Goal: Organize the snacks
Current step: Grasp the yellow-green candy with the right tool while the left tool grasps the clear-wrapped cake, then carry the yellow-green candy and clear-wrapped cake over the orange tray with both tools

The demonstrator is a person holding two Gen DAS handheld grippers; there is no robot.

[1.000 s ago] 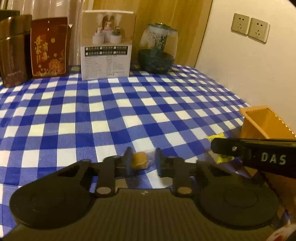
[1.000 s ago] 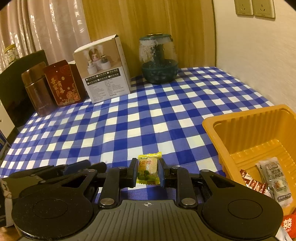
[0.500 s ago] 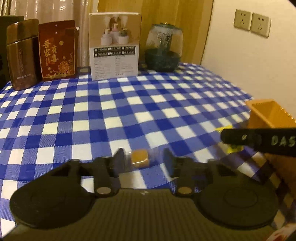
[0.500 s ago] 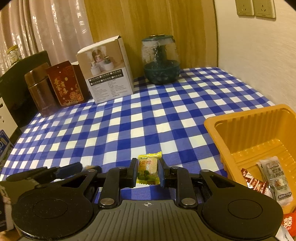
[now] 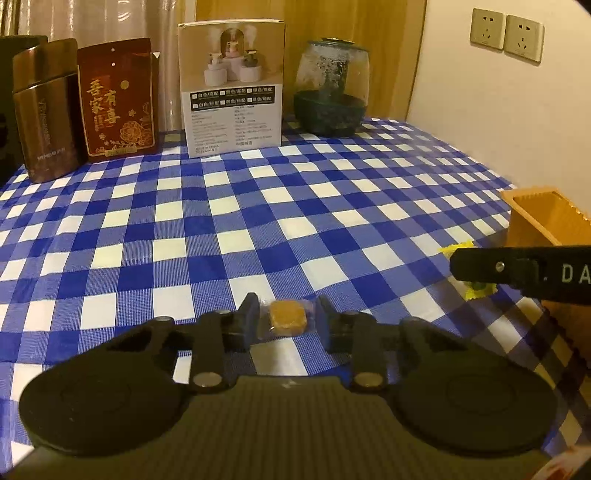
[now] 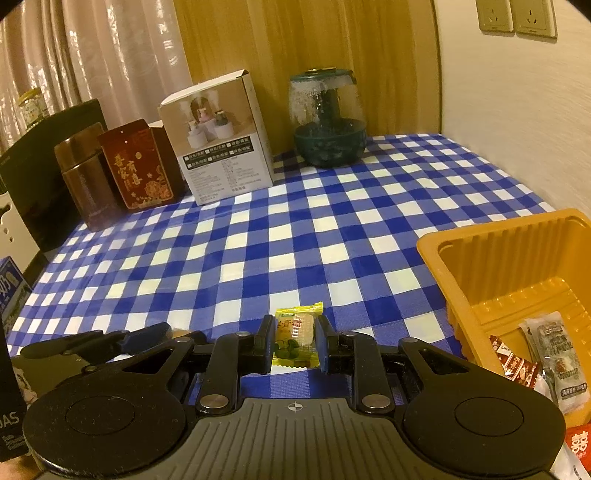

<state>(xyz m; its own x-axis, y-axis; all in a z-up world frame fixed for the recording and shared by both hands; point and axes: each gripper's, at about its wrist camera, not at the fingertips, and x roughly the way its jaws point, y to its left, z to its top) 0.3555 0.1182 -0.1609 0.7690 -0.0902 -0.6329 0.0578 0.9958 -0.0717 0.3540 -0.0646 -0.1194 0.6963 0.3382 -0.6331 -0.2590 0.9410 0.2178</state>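
My left gripper (image 5: 287, 320) has its jaws close around a small orange candy in a clear wrapper (image 5: 288, 322), low over the checked tablecloth (image 5: 258, 206); whether the pads touch the wrapper is unclear. My right gripper (image 6: 294, 341) is shut on a yellow-green wrapped snack (image 6: 295, 336) just left of the orange tray (image 6: 480, 258). The tray holds several wrapped snacks (image 6: 554, 362). In the left wrist view the right gripper's finger (image 5: 517, 271) crosses in front of the tray (image 5: 543, 218).
At the back stand a brown tin (image 5: 44, 110), a red packet (image 5: 116, 99), a white box (image 5: 232, 88) and a glass jar (image 5: 332, 96). A wall with sockets (image 5: 506, 33) is at right. A red packet (image 6: 578, 443) lies beside the tray.
The left gripper opened half a second ago around the orange candy and has now narrowed on it again. The right gripper keeps holding the yellow-green snack and has barely moved.
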